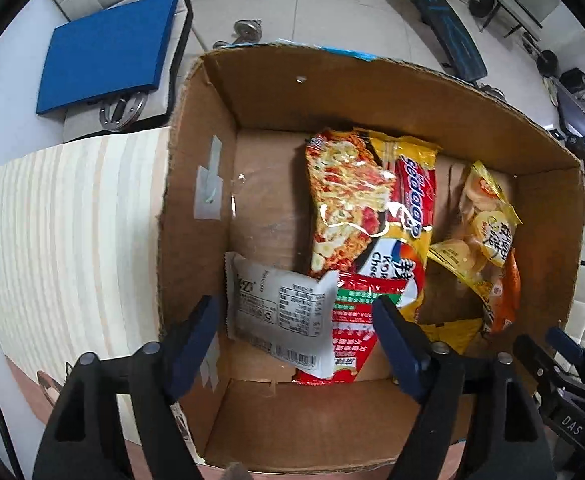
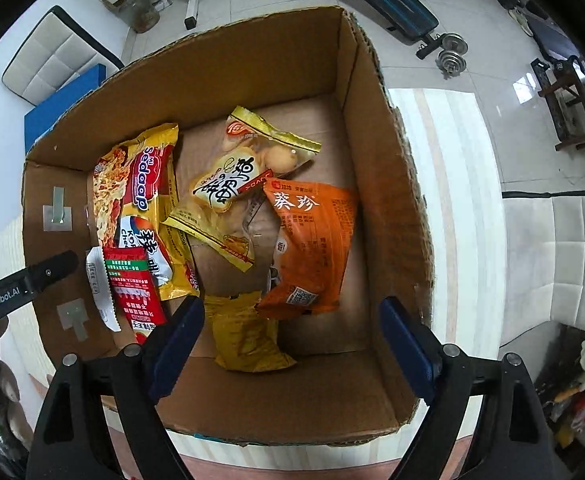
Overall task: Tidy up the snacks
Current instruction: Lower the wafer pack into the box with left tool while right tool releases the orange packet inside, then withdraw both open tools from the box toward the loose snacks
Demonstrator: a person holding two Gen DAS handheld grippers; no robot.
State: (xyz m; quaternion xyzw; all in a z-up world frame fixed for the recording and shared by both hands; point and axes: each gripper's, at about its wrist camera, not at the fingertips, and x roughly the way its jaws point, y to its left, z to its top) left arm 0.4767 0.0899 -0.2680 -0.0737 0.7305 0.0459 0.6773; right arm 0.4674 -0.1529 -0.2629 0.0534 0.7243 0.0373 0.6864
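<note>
An open cardboard box [image 1: 196, 184] [image 2: 388, 184] holds several snack packs. In the left wrist view a white packet [image 1: 280, 312] lies on a red packet [image 1: 352, 332], beside a Sedaap noodle pack [image 1: 368, 204] and a yellow snack bag [image 1: 484, 224]. In the right wrist view I see the Sedaap pack [image 2: 140, 196], the yellow bag [image 2: 232, 184], an orange packet [image 2: 312, 240], a plain yellow pack [image 2: 244, 332] and the red packet [image 2: 132, 296]. My left gripper [image 1: 296, 344] is open and empty above the white packet. My right gripper [image 2: 292, 340] is open and empty above the box.
The box stands on a pale striped table [image 1: 72, 232] [image 2: 460, 200]. A blue pad [image 1: 108, 52] lies on a white seat behind. Dumbbells [image 2: 452, 52] and a bench [image 2: 388, 4] stand on the tiled floor. The other gripper shows at the edge [image 1: 564, 384] [image 2: 24, 284].
</note>
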